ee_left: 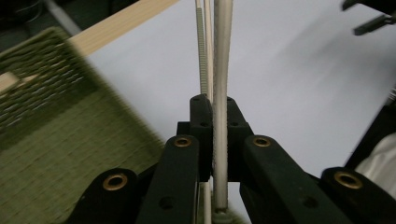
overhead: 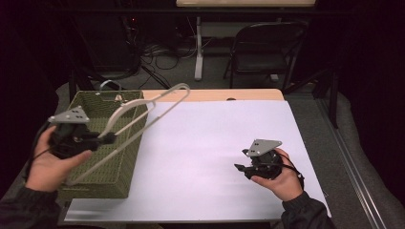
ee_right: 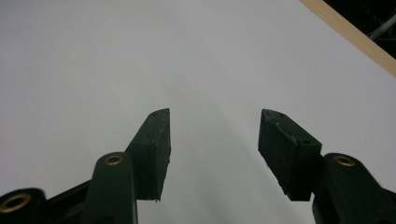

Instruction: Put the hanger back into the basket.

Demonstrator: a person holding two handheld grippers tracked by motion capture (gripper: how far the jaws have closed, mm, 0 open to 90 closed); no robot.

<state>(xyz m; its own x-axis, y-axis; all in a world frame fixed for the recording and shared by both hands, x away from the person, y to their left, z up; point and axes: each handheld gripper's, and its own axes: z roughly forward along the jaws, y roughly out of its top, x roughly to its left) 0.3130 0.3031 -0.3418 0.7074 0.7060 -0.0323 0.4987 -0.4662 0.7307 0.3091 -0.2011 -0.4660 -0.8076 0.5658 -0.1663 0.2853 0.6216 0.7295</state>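
Observation:
A white clothes hanger (overhead: 172, 88) slants up from above the green woven basket (overhead: 102, 167) toward the table's far side. My left gripper (overhead: 109, 138), held above the basket's right wall, is shut on one of its thin rods. In the left gripper view the pads clamp the white rod (ee_left: 220, 70) at the gripper's (ee_left: 215, 105) tips, with the basket (ee_left: 51, 140) below left. My right gripper (overhead: 240, 169) hovers low over the white sheet (overhead: 215, 143) at the front right. Its jaws stand open with nothing between them (ee_right: 212, 126).
A metal hook (overhead: 109, 85) and a wooden piece (overhead: 118, 98) show at the basket's far end. The bare wooden table edge (overhead: 229, 94) runs behind the sheet. A folding chair (overhead: 267, 47) and cables stand on the floor beyond.

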